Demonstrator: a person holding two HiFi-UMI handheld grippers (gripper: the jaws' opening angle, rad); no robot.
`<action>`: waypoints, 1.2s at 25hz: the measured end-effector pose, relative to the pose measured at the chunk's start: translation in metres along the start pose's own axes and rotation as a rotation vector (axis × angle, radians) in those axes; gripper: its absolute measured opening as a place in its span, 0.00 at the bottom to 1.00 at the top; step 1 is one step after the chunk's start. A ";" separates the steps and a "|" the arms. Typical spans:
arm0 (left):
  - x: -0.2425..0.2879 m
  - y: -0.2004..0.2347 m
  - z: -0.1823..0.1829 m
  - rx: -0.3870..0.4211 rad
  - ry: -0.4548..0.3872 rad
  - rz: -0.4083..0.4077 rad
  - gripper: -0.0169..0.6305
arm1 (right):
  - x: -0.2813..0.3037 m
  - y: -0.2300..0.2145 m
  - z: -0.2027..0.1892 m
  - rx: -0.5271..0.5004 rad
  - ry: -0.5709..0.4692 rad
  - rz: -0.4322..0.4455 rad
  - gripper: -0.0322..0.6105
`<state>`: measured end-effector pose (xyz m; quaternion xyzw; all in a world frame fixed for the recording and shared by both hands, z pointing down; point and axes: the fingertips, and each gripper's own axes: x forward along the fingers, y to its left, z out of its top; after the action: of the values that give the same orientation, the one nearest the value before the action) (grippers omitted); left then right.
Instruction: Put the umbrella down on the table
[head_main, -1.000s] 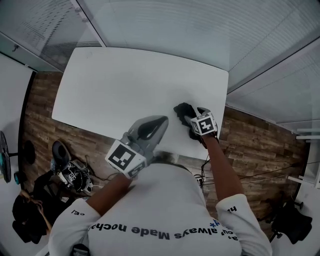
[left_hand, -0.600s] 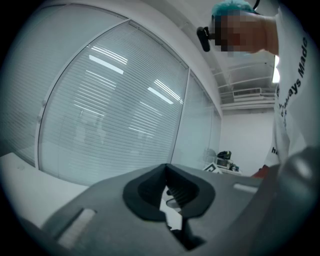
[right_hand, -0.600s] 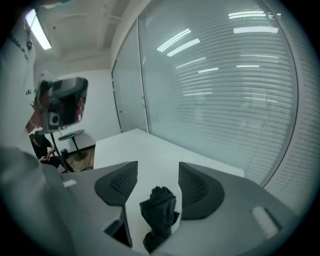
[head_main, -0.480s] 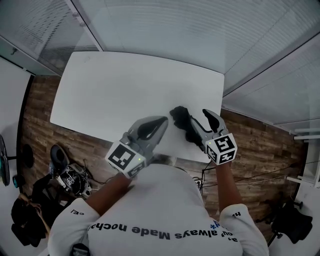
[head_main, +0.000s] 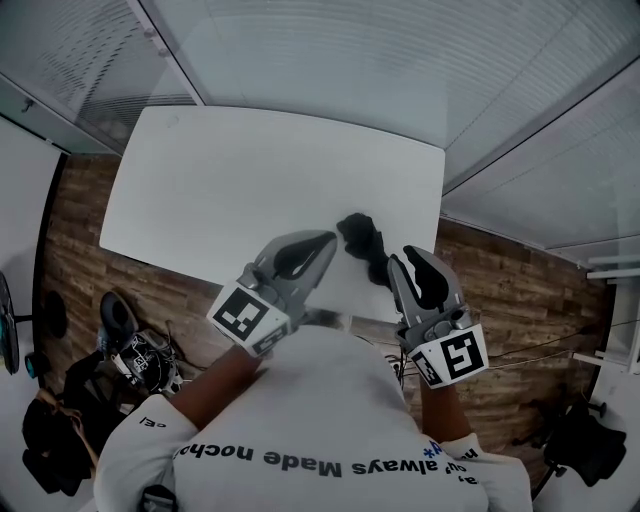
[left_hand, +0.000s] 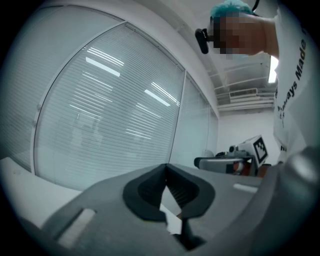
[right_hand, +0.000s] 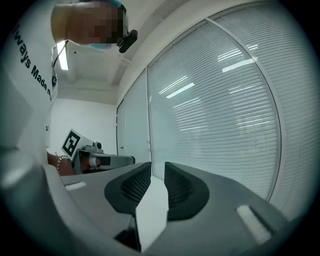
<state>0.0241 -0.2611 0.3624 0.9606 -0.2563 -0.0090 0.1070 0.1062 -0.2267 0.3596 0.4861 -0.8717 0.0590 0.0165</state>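
Since a second ago the right tongs (head_main: 408, 258) have come up and back, away from the black folded umbrella (head_main: 362, 245). Back then they were right at it. Now they hang in the air just beside it, on its right. Their two jaws are closing, with a thin gap left and nothing between them. The left tongs (head_main: 325, 242) have not really moved. They are clenched on nothing and hover just to the left of the umbrella.

The umbrella has stayed almost where it was. It lies flat on the white counter (head_main: 250, 170), near the edge closest to the person and toward the right corner. Nothing holds it, so I think the job is done.

It looks small, rolled up into a short fat bundle. I think it is light, so one pair of tongs could lift it. The cloth outside is likely soft and a bit slippery and may squash when squeezed, but the stick inside should be stiff. A good place to take hold would be around the middle of the bundle, across its short side, or on the hard handle end. Which end is the handle I cannot tell. It sits close to the edge, so a bump could push it off onto the brown wooden floor (head_main: 500, 290).
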 end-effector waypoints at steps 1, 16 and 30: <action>0.000 -0.001 0.000 0.000 -0.001 -0.002 0.03 | -0.003 0.002 0.003 0.003 -0.009 -0.011 0.17; 0.006 -0.008 -0.002 0.002 0.009 -0.023 0.03 | -0.009 0.009 0.004 -0.051 0.000 -0.025 0.10; 0.007 0.000 -0.005 -0.008 0.008 -0.014 0.03 | -0.002 0.005 0.001 -0.049 0.012 -0.021 0.10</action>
<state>0.0308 -0.2640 0.3680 0.9620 -0.2491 -0.0068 0.1117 0.1030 -0.2231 0.3580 0.4941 -0.8678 0.0406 0.0343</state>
